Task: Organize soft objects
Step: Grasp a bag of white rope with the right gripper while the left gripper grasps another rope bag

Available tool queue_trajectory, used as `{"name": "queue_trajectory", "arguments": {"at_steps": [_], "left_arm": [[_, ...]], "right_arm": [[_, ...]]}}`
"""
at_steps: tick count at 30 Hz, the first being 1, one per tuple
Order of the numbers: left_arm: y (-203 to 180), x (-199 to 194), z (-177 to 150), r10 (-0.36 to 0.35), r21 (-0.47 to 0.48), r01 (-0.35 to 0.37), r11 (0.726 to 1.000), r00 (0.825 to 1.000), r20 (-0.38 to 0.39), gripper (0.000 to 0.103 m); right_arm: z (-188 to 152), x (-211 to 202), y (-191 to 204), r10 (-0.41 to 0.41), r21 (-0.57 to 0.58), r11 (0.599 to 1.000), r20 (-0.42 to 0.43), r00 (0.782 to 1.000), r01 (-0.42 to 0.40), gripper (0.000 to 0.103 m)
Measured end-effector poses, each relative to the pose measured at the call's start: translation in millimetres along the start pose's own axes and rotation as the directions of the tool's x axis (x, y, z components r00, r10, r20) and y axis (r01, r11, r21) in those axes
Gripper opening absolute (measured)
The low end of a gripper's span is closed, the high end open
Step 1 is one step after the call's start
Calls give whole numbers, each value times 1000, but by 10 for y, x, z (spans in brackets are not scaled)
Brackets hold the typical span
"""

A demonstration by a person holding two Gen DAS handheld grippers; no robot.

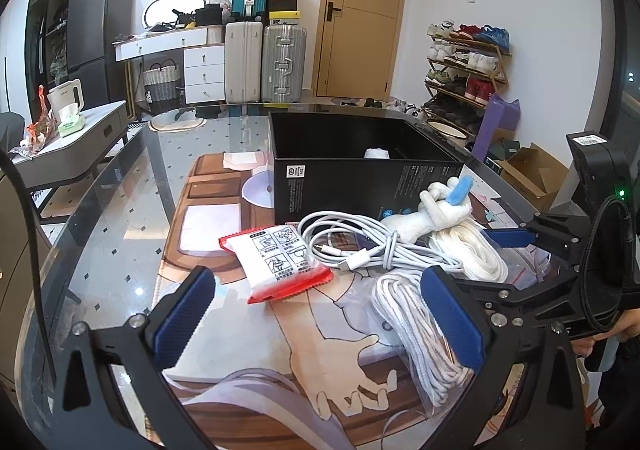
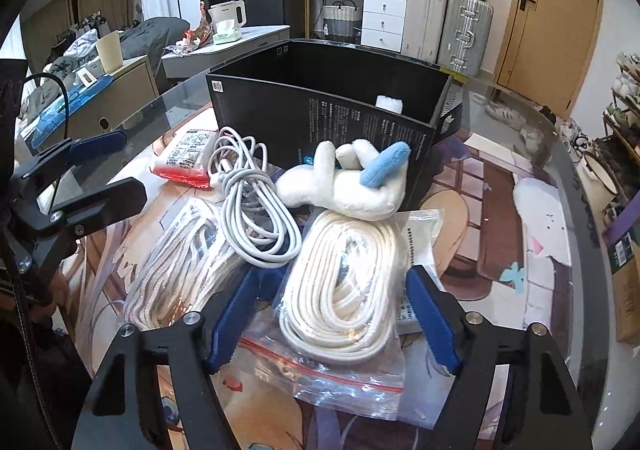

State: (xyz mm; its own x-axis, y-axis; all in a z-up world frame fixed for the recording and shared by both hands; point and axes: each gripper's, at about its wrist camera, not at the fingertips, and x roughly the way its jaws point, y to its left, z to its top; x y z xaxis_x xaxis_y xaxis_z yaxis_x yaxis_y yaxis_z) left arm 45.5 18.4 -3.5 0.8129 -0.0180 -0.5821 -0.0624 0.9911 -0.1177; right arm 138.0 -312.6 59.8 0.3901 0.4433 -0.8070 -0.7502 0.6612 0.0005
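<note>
A black open box [image 1: 360,174] [image 2: 320,106] stands on the printed mat with a white soft item [image 1: 377,153] inside. In front of it lie a white plush toy with a blue part [image 1: 436,210] [image 2: 352,182], a coiled white cable [image 1: 360,246] [image 2: 256,210], a red-edged white packet [image 1: 280,262] [image 2: 184,162] and two bagged white ropes [image 1: 416,334] [image 2: 344,290] [image 2: 180,266]. My left gripper [image 1: 320,314] is open above the mat, near the packet. My right gripper [image 2: 332,318] is open, its fingers on either side of the cream rope bag; it also shows in the left wrist view [image 1: 520,238].
The glass table's edge [image 1: 100,210] curves to the left. A grey side table [image 1: 72,146] with a kettle stands beyond it. Suitcases [image 1: 264,62], a door and a shoe rack [image 1: 464,66] line the far wall. Cardboard boxes [image 1: 528,174] sit at the right.
</note>
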Motion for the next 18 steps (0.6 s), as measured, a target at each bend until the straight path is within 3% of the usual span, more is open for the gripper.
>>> {"name": "queue_trajectory", "arguments": {"at_steps": [6, 11, 18], "left_arm": [[-1, 1, -5, -3, 0, 3, 1000, 1000, -1, 103], [0, 2, -9, -6, -3, 6, 1000, 1000, -4, 103], [-5, 1, -19, -10, -2, 10, 1000, 1000, -9, 103]], "right_arm": [[-14, 62, 16, 1, -6, 1000, -8, 1000, -1, 70], [-26, 42, -57, 6, 18, 1000, 4, 1000, -6, 54], [-36, 23, -89, 3, 24, 1000, 15, 1000, -3, 42]]}}
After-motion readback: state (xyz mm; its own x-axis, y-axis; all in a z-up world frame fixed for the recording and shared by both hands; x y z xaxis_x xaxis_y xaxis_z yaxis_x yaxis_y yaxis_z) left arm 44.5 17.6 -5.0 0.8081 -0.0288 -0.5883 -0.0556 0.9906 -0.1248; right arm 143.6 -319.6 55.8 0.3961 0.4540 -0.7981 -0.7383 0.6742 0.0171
